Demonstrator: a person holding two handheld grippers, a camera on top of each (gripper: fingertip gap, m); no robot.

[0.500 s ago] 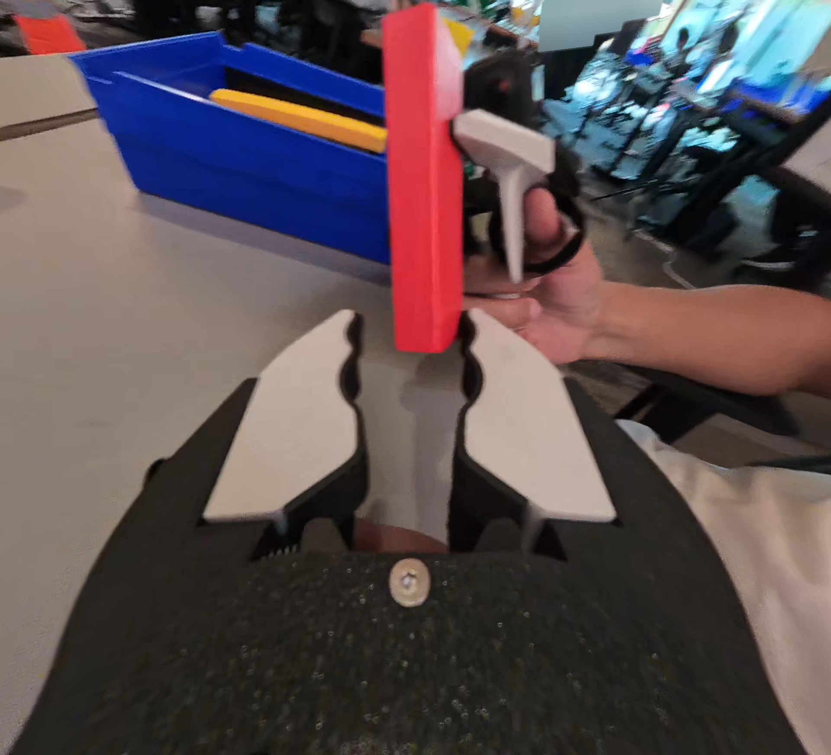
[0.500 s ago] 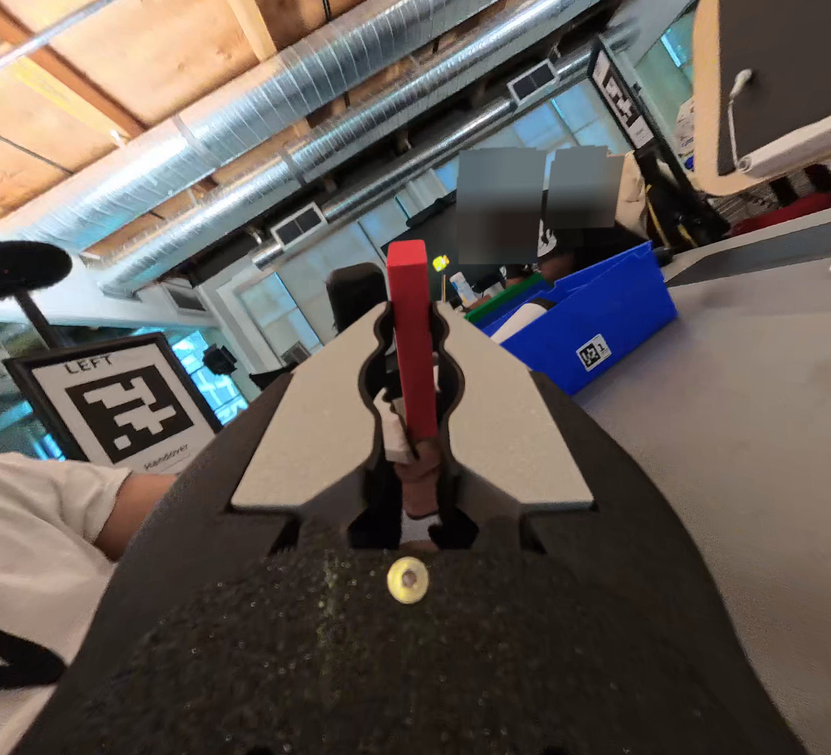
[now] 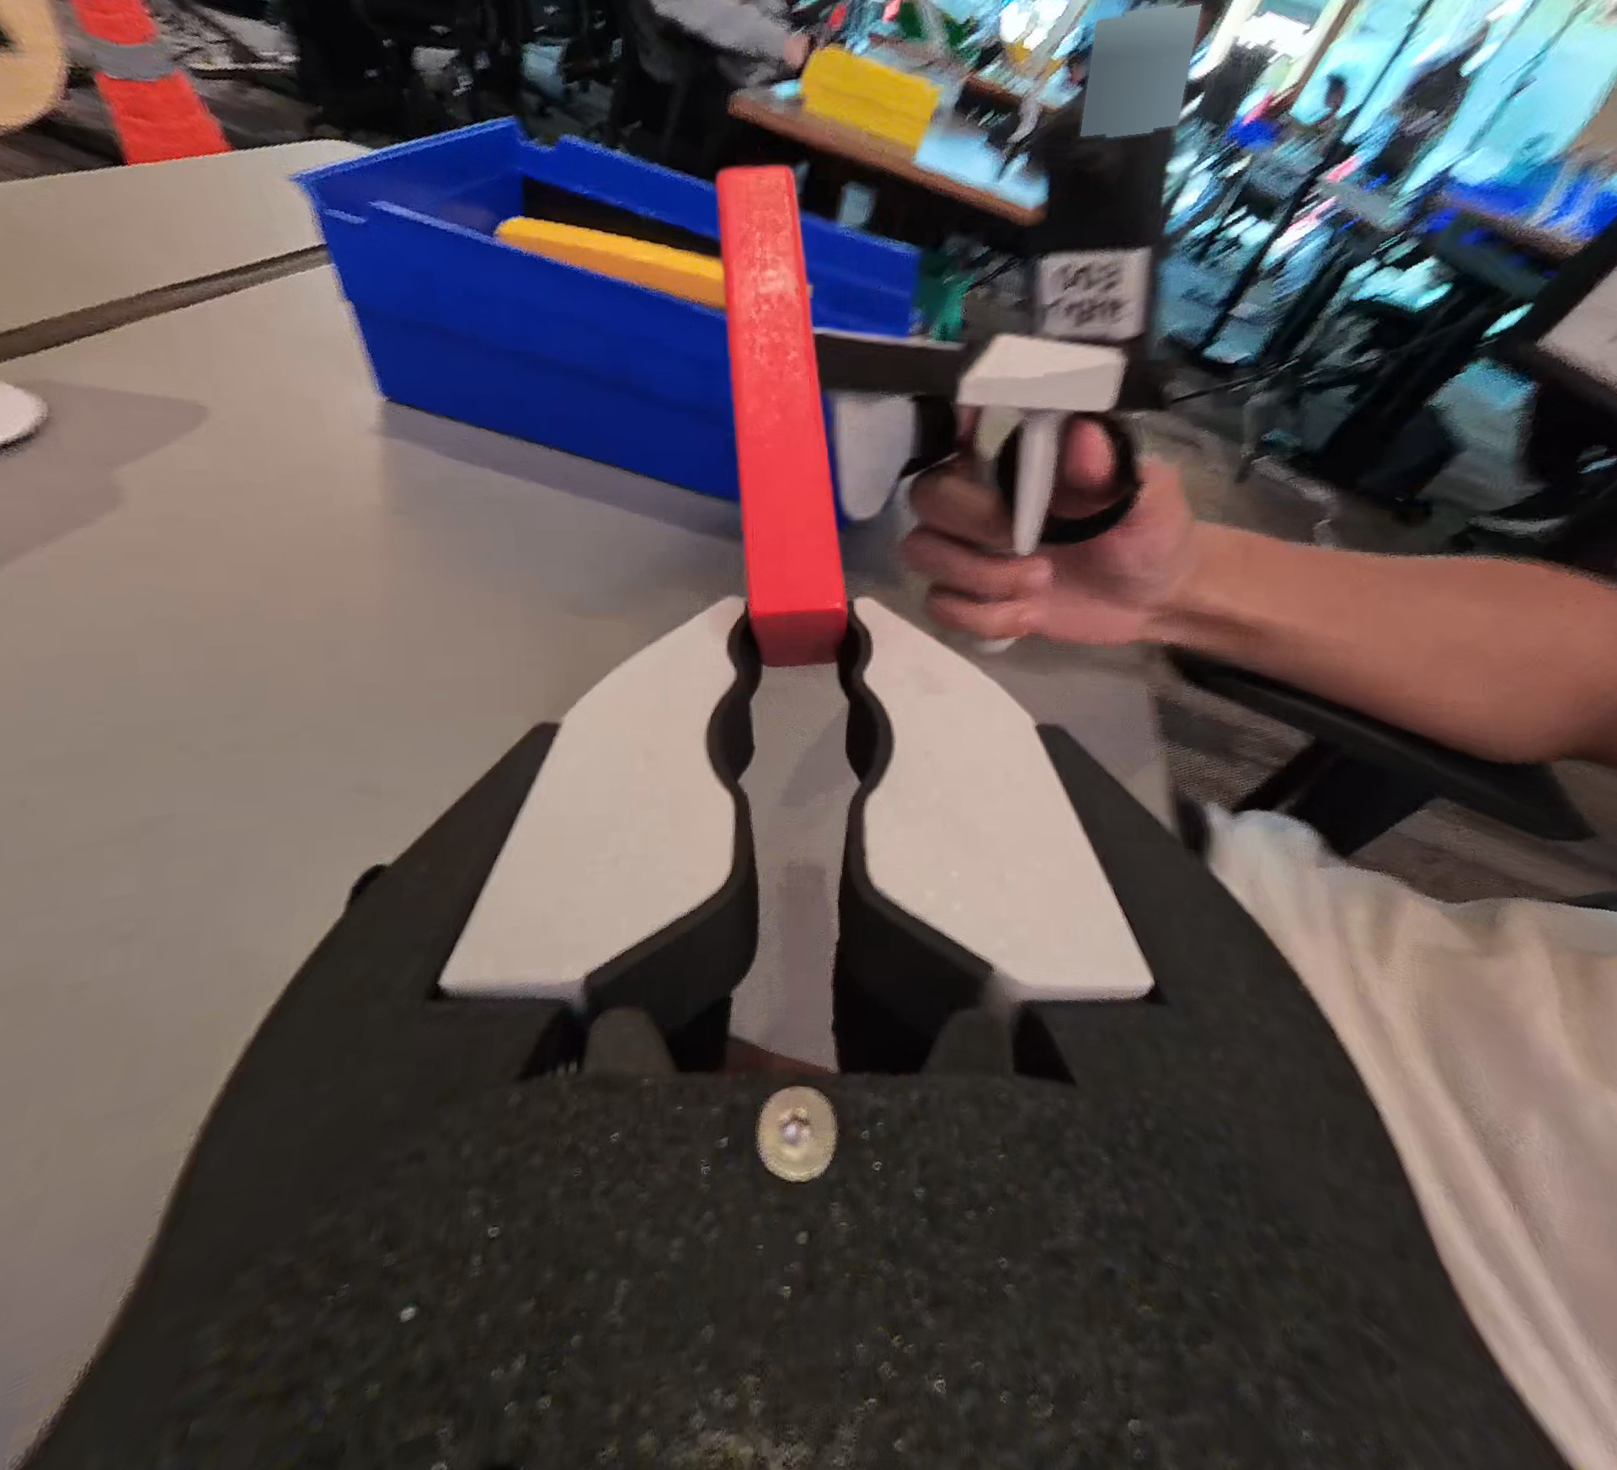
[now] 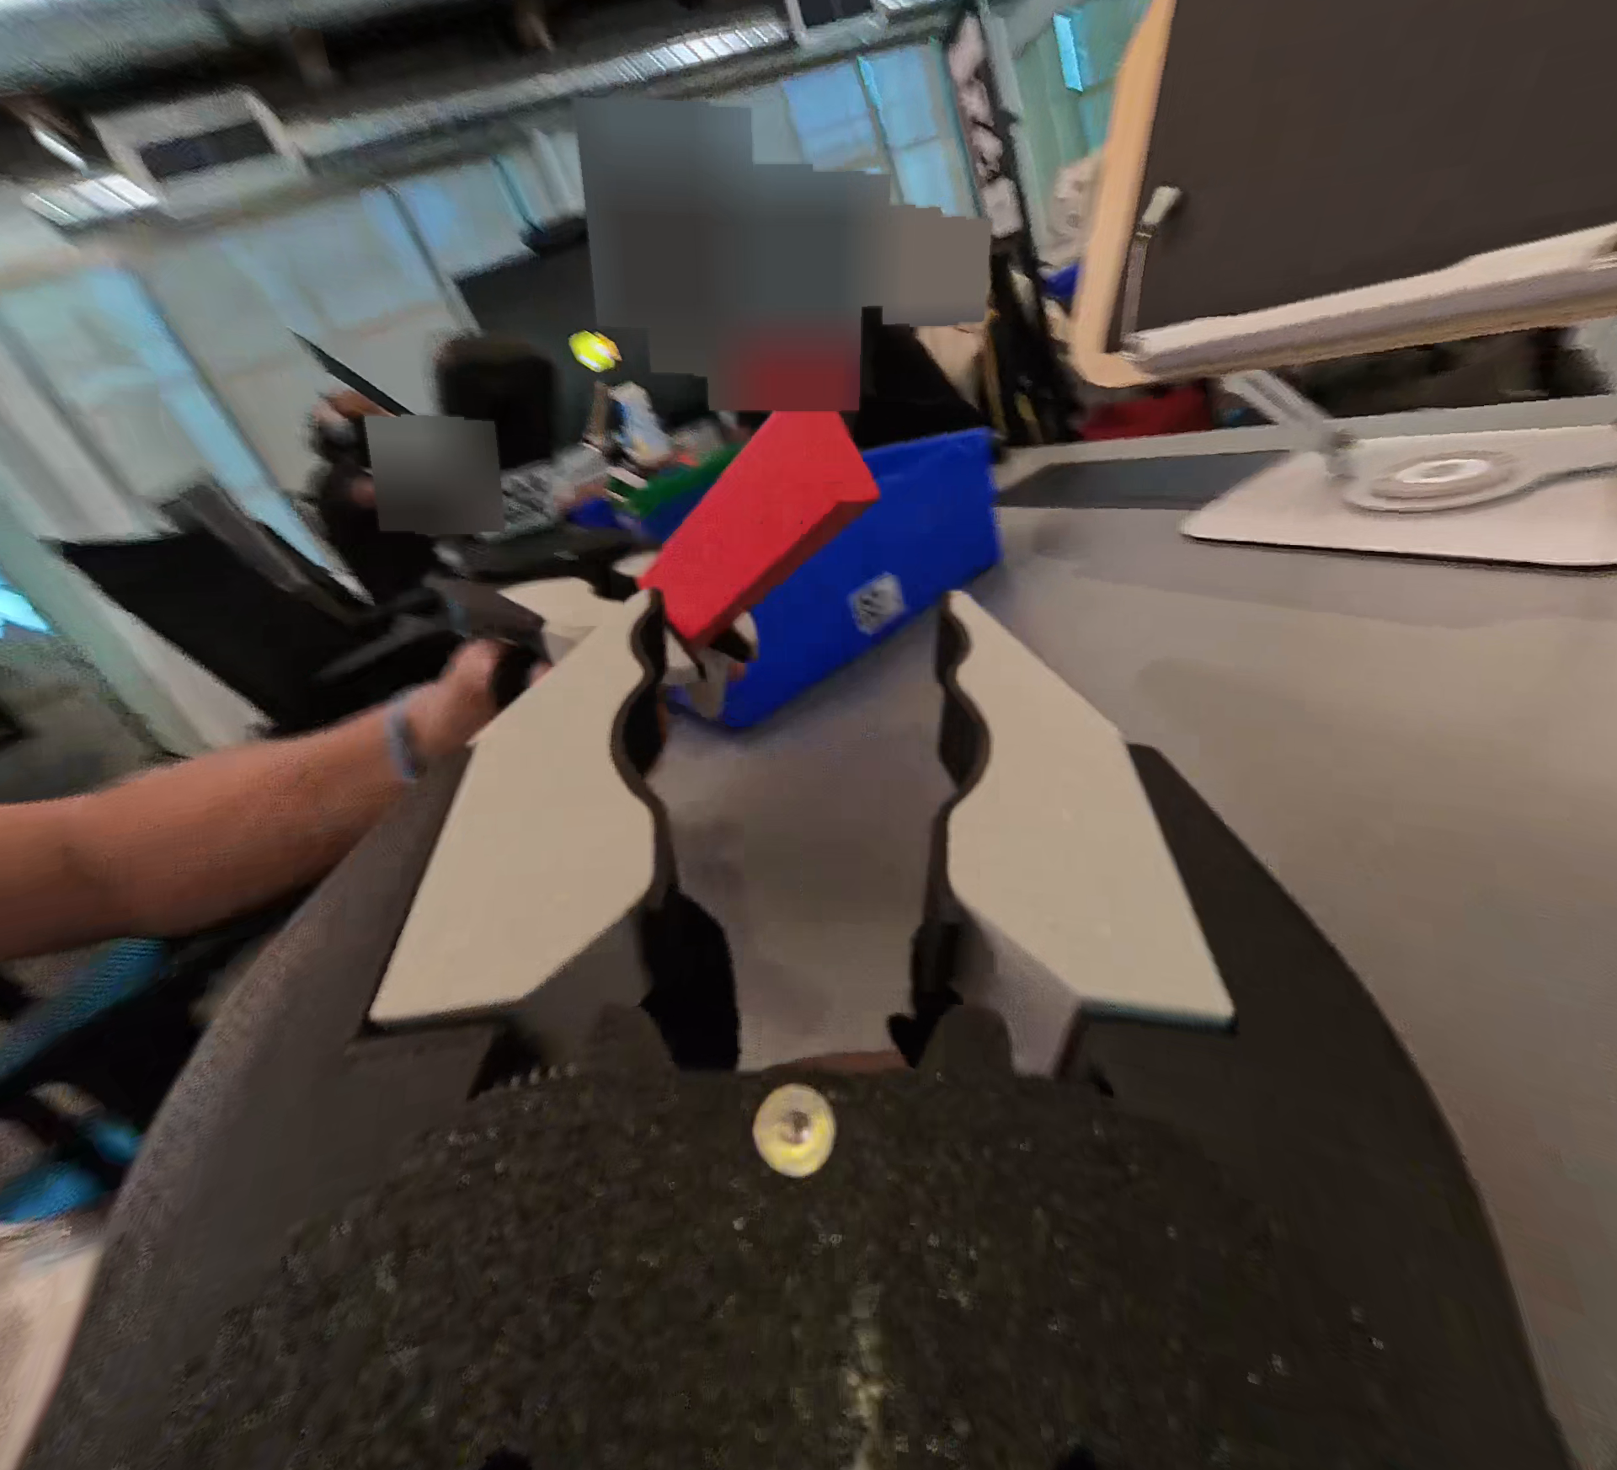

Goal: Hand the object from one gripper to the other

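Red block (image 3: 781,421), plain, faintly speckled; red also in right wrist view (image 4: 761,522). Blue bin (image 3: 542,351) with yellow slab (image 3: 612,257) inside. Left gripper (image 3: 794,636): pale grey fingers (image 3: 612,833), black body. Grey tabletop (image 3: 262,640). Orange cone (image 3: 122,19), grey bands. White sleeve (image 3: 1444,1078).

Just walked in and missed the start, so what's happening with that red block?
A person is passing a red block between two hand-held grippers. The left hand-held gripper is clamped on the block's lower end, holding it upright above the table. The right hand-held gripper is open and empty, off to the side of the block. A blue bin sits behind.
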